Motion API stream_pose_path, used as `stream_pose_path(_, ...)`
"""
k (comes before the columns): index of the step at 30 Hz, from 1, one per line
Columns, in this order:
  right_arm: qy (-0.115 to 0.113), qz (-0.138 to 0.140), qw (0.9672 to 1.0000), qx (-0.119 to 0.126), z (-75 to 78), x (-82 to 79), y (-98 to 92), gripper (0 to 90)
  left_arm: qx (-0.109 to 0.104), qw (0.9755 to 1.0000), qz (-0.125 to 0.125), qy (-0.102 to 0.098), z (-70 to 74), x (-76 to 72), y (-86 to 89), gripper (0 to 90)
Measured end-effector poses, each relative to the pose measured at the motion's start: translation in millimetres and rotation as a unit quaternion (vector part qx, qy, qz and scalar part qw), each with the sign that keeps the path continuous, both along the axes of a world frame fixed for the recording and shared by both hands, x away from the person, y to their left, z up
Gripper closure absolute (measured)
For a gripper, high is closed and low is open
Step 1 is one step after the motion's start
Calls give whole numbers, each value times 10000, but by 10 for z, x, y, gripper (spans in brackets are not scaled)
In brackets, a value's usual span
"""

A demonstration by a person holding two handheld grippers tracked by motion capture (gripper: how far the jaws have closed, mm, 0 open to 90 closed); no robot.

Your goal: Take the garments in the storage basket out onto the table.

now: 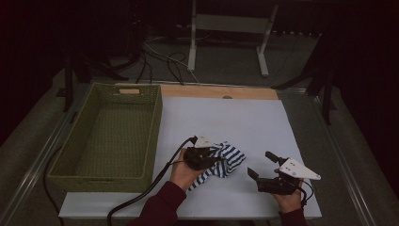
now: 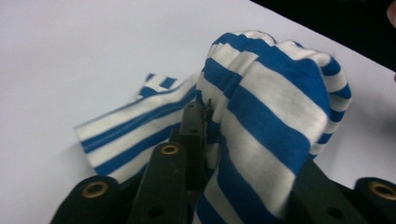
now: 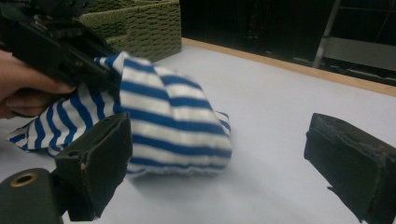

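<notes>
Striped cloth (image 1: 225,160), blue and white, bunched on the white counter (image 1: 244,122) just right of the green basket (image 1: 110,136). The left gripper (image 2: 243,154) is clamped on a thick fold of it. The right gripper (image 1: 263,165) stands beside it with jaws wide apart and empty, the cloth lying to its left, within near reach.

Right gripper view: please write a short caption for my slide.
Open right tongs face a blue-and-white striped cloth gripped by the left tongs, green basket behind.
</notes>
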State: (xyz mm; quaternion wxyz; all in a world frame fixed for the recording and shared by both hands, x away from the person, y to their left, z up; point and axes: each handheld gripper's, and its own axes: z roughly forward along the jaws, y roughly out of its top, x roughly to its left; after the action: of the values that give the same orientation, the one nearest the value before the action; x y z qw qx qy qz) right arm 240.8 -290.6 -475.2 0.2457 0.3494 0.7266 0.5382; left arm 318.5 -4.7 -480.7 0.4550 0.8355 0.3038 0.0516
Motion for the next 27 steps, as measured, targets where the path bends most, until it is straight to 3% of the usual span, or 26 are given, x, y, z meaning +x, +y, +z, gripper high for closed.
stream_pose_path(4, -6, -2, 10000, 0, 1, 0, 0, 76, -2, 10000, 45, 19, -5, -18, 5, 593)
stream_pose_path(5, -4, -5, 10000, 1, 1, 0, -1, 76, -89, 9999, 96, 80, 2, -12, 28, 593)
stream_pose_path(6, -3, -4, 10000, 0, 1, 1, 0, 76, -124, 9998, 153, 99, 7, -12, 40, 489)
stream_pose_path(8, -1, -1, 10000, 9, 0, 2, 4, 76, -162, 9996, 217, 116, 18, -8, 70, 401)
stream_pose_path(14, 1, -11, 10000, 5, -1, 5, 4, 76, -197, 9990, 389, -33, 64, -33, 134, 189)
stream_pose_path(22, 1, -22, 10000, 9, 1, 11, 6, 76, -270, 9987, 423, -124, 143, -46, 226, 2)
stream_pose_path(27, 1, -20, 10000, 4, 0, 16, 12, 76, -461, 9976, 510, -116, 178, -25, 321, 0)
